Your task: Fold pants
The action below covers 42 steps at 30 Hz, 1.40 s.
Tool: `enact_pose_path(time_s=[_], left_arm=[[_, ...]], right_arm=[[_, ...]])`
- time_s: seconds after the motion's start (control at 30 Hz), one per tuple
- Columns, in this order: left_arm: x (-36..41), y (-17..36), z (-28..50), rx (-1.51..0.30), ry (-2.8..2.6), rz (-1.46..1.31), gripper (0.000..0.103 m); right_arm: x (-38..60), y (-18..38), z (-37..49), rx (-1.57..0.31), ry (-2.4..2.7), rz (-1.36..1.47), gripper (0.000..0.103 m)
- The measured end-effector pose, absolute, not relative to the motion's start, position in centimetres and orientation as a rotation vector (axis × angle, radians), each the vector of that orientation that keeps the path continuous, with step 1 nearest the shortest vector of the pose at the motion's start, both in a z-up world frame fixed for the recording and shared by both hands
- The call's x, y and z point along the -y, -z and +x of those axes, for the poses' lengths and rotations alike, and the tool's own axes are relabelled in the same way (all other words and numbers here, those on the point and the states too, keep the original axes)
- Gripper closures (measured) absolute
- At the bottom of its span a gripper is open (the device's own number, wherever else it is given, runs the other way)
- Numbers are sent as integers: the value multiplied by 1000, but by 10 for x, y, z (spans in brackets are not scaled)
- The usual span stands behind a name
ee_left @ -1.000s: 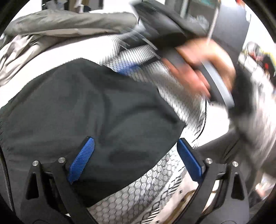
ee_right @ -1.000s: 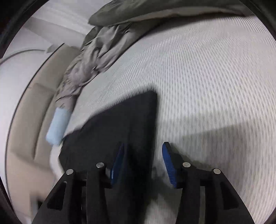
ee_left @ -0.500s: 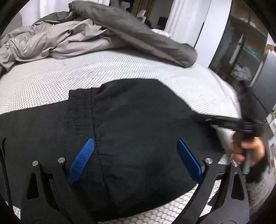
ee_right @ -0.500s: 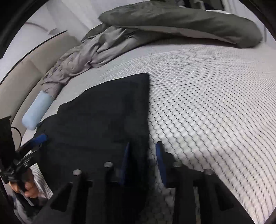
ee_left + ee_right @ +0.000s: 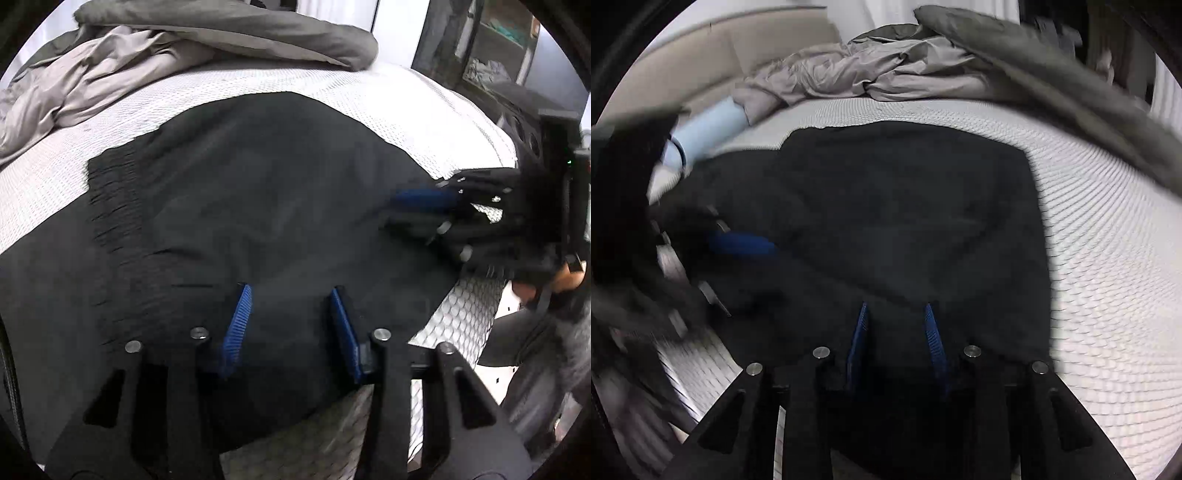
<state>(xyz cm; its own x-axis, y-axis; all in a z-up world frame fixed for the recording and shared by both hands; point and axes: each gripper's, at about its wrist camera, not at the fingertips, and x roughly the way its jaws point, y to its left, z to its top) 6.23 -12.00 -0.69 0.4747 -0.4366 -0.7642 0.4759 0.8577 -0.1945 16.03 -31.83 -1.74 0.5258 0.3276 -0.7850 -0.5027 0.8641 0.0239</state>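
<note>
your left jaws are closing, with the near edge of the black pants [image 5: 258, 206] between the blue pads [image 5: 236, 328]; whether they already pinch the cloth cannot be told. your right jaws stand narrow, black cloth between their pads [image 5: 932, 332] too, grip unclear. the left gripper [image 5: 291, 325] and right gripper [image 5: 897, 332] both sit at the pants' near edge, apart from each other. the pants lie spread flat on the bed's white mattress [image 5: 406, 103]. grey bedding [image 5: 886, 74] is bunched at the far side, a pale blue cylinder [image 5: 701, 129] beside it.
</note>
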Motion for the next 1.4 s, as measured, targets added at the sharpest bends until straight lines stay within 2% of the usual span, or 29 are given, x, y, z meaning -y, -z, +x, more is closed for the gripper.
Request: enact_pose_path(time_s=[0.13,0.23,0.33,0.43,0.57,0.67,0.8,0.9,1.0,1.1,1.17,1.23,1.3,1.4], left_arm=[[109,9,67,-920,544,43,67],[103,-9,69,-877,532,2,65],[107,-22,89,-838,503,-77,44],[126,-13,112,-883,461,-15,44],[128,1,119,-909,459,5,54],[117,3,109,-888,491,14,54],[114,-1,93,-876,456,61,54],[110,-22,91,-844,470,24,54],[110,-37,109,-831,436,2,53],[116,-26,137,-912,401,33,53],[115,-6,152,-985,381,48,57],[111,1,154,-977,405,47,59],[101,-1,153,-968,410,22,67],[86,0,149,-962,421,-25,72]], right_arm=[[360,15,158,-887,-385,-185,72],[374,-1,155,-849,-402,-103,71],[356,-13,157,-810,-486,-47,67],[324,1,177,-849,-509,-27,67],[305,29,192,-905,-504,-149,67],[334,23,178,-873,-374,-246,67],[374,26,177,-887,-315,-151,66],[384,6,168,-860,-361,-58,66],[365,-15,161,-813,-414,-54,61],[313,-15,194,-835,-486,-54,58],[295,4,210,-918,-524,-64,58],[280,34,223,-1001,-519,-103,59],[276,35,231,-958,-498,-177,60],[294,30,233,-928,-327,-281,60]])
